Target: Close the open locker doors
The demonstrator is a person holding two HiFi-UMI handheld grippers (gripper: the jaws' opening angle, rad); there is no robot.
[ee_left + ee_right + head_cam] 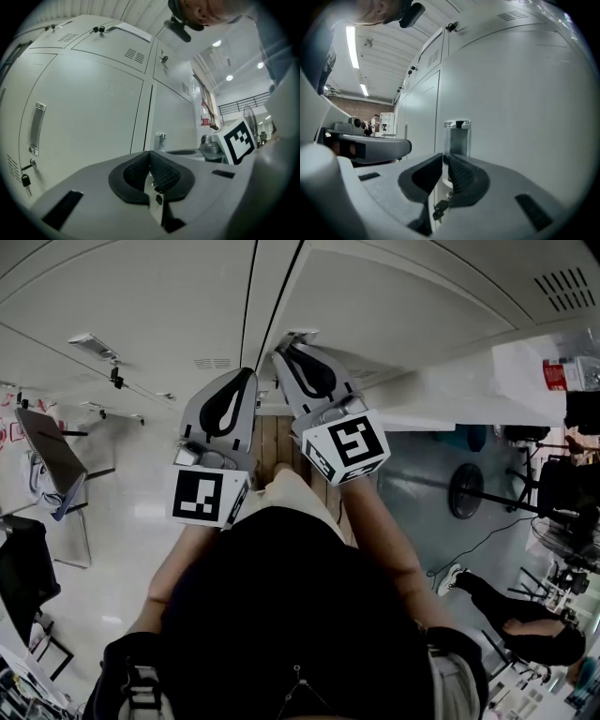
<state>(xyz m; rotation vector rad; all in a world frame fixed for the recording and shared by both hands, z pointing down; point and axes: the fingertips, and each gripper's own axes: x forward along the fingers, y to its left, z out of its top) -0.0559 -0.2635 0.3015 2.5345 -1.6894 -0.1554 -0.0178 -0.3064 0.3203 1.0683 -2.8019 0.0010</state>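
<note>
Head view showed the left gripper [246, 376] and the right gripper [289, 348] side by side, both pointing at the grey lockers [141, 296]. The left jaws were pressed together on nothing. The right jaws stood a thin slit apart, and I saw nothing pinched in them. The locker door [511, 93] was directly ahead of the right tips, almost flush with its neighbour. Whether it was latched, I could not tell.

I think the main risk was the seam [438, 93]. The narrow tips pointed right at it, so a push there could slip off the smooth door, or a jaw could be caught in the gap. The key bunch [437, 208] hung just below the tips, and a low push could bend it. A weak push could let the door spring back.

Counted: two grippers and two marker cubes [199, 496]. The left gripper view gave two handles, the long handle [36, 125] and the recessed handle [160, 139], and one hanging key [26, 180]. The right gripper view gave one handle and one key bunch.
</note>
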